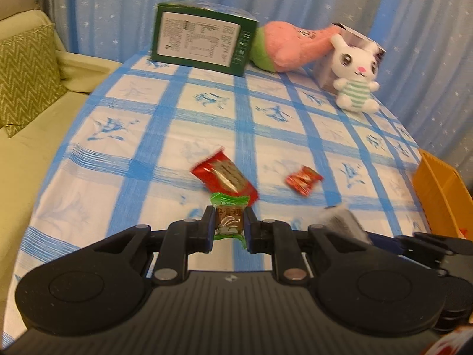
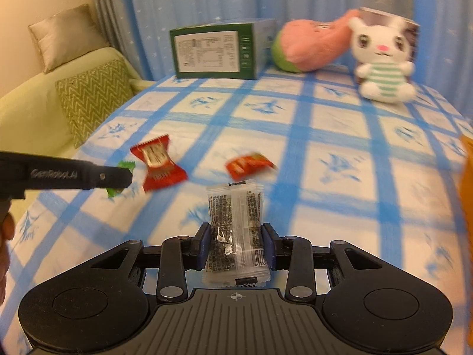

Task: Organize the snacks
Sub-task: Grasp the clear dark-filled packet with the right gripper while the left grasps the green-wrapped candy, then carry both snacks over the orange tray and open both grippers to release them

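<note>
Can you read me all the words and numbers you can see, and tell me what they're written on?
"GenRobot.AI": on the side of the left gripper, a bit blurred.
Digits under the barcode on the clear packet: too small to read surely.
Print on the green box label: too small.
Characters on the green-wrapped snack: too blurred.
Print on the large red packet and small red packet: blurred.

1. Our left wrist view looks forward and down along its fingers [image 1: 208, 227], close over the checked tablecloth [image 1: 147, 136].
2. Our right wrist view does likewise, from the right.
3. Beyond both pairs of fingers we share the green box [image 1: 204, 37] [image 2: 218, 50] and the rabbit toy [image 1: 356, 74] [image 2: 382, 65].
</note>
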